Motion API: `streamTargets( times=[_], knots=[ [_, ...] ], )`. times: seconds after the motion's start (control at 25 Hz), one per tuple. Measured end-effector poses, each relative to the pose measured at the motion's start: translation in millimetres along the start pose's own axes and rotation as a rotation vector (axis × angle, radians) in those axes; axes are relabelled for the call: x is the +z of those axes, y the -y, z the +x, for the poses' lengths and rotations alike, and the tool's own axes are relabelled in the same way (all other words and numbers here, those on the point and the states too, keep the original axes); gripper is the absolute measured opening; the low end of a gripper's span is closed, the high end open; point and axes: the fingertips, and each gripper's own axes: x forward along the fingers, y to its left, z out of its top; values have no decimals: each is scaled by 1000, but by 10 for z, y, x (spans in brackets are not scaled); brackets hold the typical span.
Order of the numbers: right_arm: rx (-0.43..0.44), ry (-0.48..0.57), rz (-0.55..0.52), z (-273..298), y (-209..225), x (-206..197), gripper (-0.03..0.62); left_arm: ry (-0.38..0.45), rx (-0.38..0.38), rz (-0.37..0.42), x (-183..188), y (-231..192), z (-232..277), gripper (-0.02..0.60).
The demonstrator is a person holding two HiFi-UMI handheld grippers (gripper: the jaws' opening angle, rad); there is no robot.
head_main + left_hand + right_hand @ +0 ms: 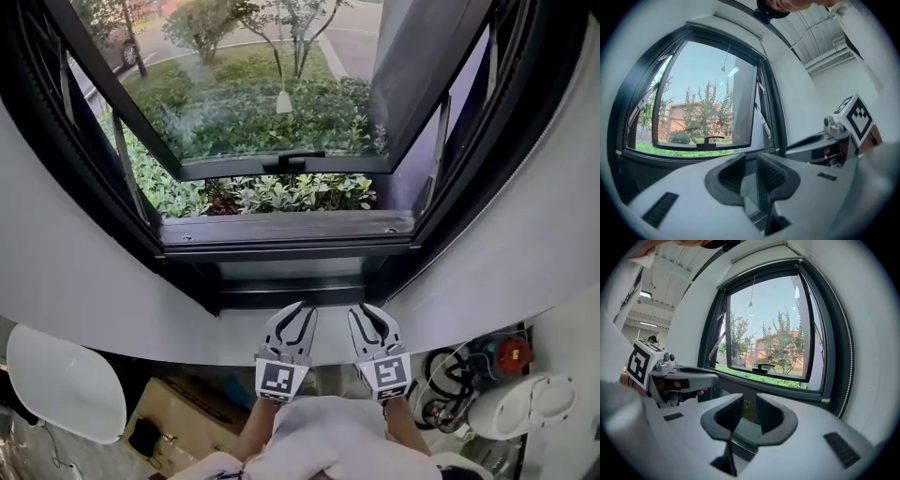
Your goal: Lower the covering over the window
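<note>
The person stands at the window (281,169) with both grippers side by side, just short of the grey sill (281,228). The left gripper (305,309) has its jaws a little apart with nothing between them, only the sill showing through the gap. The right gripper (366,311) is the same, slightly spread and empty. The glass is bare, and the sash is tipped outward over green bushes (272,192), its black handle (292,159) on the bottom rail. The covering seems to sit rolled up in the slim rail (759,253) along the top of the frame. Its bead cord (847,366) hangs down the frame's right side.
</note>
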Motion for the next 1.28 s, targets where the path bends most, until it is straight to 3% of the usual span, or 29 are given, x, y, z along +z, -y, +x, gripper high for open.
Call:
streamTargets(
  times=[0.36, 0.68, 0.92, 1.28],
  knots=[
    [-92, -26, -8, 34, 429, -46, 78, 12, -87, 60, -18, 98, 445, 83],
    [-177, 27, 44, -88, 953, 1, 75, 30, -143, 18, 84, 386, 836, 83],
    [-226, 49, 74, -139, 1202, 23, 75, 6, -202, 20, 90, 623, 1096, 83],
    [-326, 46, 112, -361, 1440, -60, 74, 53, -314, 40, 217, 1011, 1372, 83]
  ],
)
